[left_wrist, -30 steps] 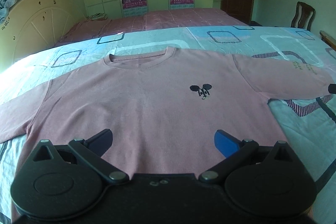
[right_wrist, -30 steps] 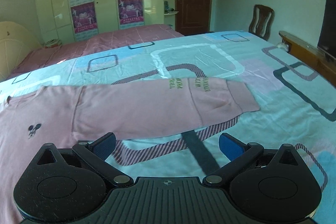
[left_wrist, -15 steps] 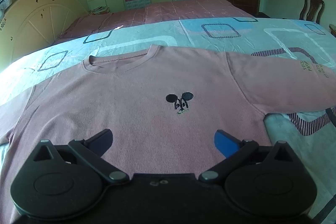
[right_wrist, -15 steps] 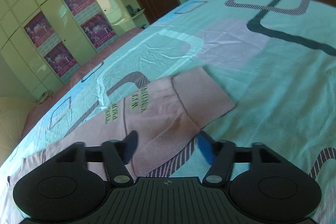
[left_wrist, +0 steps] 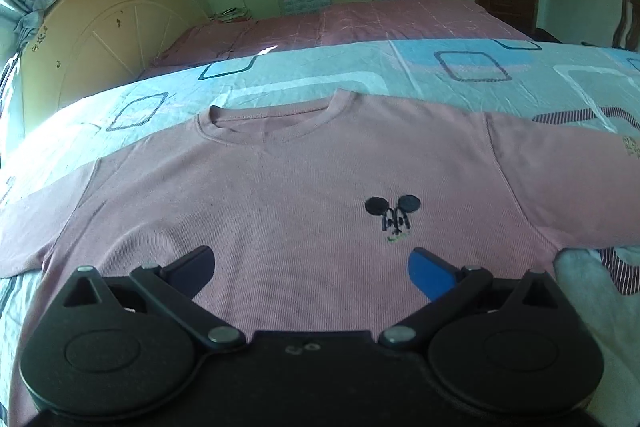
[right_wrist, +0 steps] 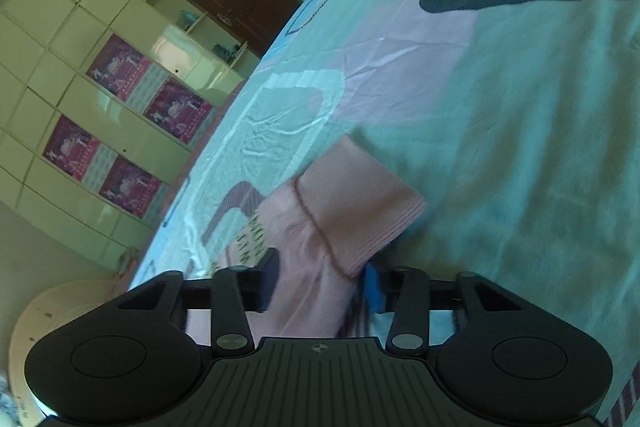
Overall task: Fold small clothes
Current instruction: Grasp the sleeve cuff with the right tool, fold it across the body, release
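Pink sweatshirt (left_wrist: pixel 304 227) flat on the bed (left_wrist: pixel 360 75), right sleeve pinched.
My right hand-held gripper (right_wrist: pixel 320 279) has just been closing and now clamps the sleeve (right_wrist: pixel 352 195) near its cuff; my left hand-held gripper (left_wrist: pixel 312 267) hangs wide open over the shirt's lower front, gripping nothing.

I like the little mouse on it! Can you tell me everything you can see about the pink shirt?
The pink shirt is a long-sleeved top of fine ribbed knit, lying flat and front-up on the patterned bedspread. It has a round neckline, a small black mouse-head emblem on the chest, and yellowish lettering on one sleeve. That sleeve's ribbed cuff is bunched between the right gripper, whose jaws have just closed onto the fabric. The left gripper hovers open over the shirt's lower front.
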### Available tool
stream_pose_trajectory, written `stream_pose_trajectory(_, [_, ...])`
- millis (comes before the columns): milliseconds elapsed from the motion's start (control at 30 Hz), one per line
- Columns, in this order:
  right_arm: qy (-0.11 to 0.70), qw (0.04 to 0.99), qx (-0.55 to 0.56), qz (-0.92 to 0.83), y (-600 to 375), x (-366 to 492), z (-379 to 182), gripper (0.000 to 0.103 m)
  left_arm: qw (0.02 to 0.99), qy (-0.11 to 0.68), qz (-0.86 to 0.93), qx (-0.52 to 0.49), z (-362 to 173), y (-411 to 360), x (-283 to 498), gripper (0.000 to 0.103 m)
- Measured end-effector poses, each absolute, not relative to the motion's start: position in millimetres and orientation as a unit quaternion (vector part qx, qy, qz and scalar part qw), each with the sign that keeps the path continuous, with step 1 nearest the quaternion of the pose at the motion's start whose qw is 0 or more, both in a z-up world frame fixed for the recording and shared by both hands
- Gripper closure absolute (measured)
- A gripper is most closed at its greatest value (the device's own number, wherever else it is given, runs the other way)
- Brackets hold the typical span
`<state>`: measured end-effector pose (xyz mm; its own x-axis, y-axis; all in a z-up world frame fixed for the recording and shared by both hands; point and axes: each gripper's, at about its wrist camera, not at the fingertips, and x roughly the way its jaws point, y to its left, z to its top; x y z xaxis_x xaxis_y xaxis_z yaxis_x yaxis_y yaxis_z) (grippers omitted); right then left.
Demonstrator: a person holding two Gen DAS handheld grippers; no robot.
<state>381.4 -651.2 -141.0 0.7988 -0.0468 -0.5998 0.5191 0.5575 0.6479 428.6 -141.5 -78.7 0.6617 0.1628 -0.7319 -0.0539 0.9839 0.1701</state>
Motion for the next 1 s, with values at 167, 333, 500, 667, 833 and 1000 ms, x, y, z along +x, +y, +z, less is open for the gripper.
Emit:
stream_pose_trajectory(167, [0.294, 0.866, 0.365, -0.175, -640, 386, -127, 0.093, 0.896, 0.434, 0.079, 0.050, -81, -119, 438, 0.001])
stream_pose_trajectory(333, [0.301, 0.890, 0.299, -0.170, -612, 383, -106, 0.093, 0.884, 0.453, 0.102, 0.064, -91, -90, 430, 0.001])
stream_pose_trajectory(500, [0.292, 0.913, 0.255, -0.131, -558, 386, -83, 0.093, 0.886, 0.450, 0.090, 0.066, -91, -57, 416, 0.001])
stream_pose_trajectory(667, [0.291, 0.932, 0.205, -0.072, -474, 407, -63, 0.094, 0.899, 0.428, 0.056, 0.073, -89, -25, 407, 0.001])
stream_pose_trajectory(833, [0.297, 0.939, 0.173, -0.015, -377, 424, -51, 0.096, 0.905, 0.420, 0.024, 0.058, -87, 13, 404, 0.001])
stream_pose_trajectory(1000, [0.309, 0.941, 0.128, 0.053, -268, 442, -56, 0.097, 0.909, 0.413, 0.019, 0.046, -82, 53, 399, 0.001])
